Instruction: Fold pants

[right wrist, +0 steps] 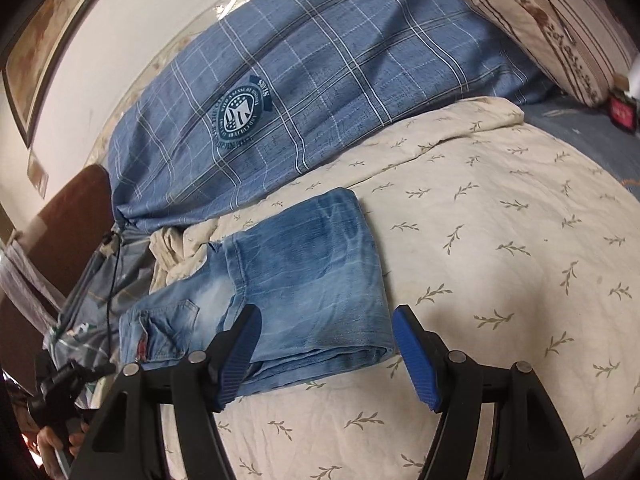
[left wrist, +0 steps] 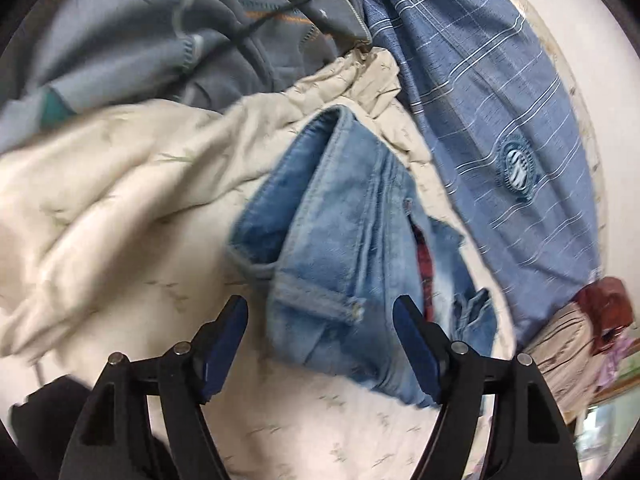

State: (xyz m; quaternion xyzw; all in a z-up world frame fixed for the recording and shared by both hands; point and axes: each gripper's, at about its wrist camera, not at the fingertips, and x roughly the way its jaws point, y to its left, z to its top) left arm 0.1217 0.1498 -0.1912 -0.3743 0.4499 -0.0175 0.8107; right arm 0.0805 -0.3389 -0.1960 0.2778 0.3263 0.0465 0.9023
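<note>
Inspecting, left wrist view: one pair of jeans (left wrist: 352, 264) lies on the cream leaf-print bedcover (left wrist: 100, 216), waistband end nearest the camera.
Left gripper (left wrist: 320, 344): released; both blue pads stand wide apart on either side of the waistband end, neither pressing on the denim.
Surroundings, left view: one blue plaid quilt (left wrist: 480, 100) behind the jeans, one grey patterned blanket (left wrist: 140, 20) at upper left with a thin black cord across it. The picture is motion-blurred, so fine detail is uncertain.
Inspecting, right wrist view: the same jeans (right wrist: 304, 280) lie flat and doubled over, folded edge nearest the camera, pocket and waist section trailing to the left.
Right gripper (right wrist: 324, 354): released; jaws spread, the folded corner lies between them in the picture, and no pad is seen to clamp it.
Other hand, right view: a person's hand (right wrist: 60, 444) grips the handle of the other tool at lower left.
Surroundings, right view: one striped floral pillow (right wrist: 540, 28) at upper right, one framed picture (right wrist: 44, 48) on the wall.
Step in hand, judged: a fold is laid and let go; the bundle is not yet compact.
Next move, judged: each tool should close on its end of the bundle, then one end is carried over the other with the edges kept aligned.
Count: jeans one, grippers two, quilt one, pillow one.
</note>
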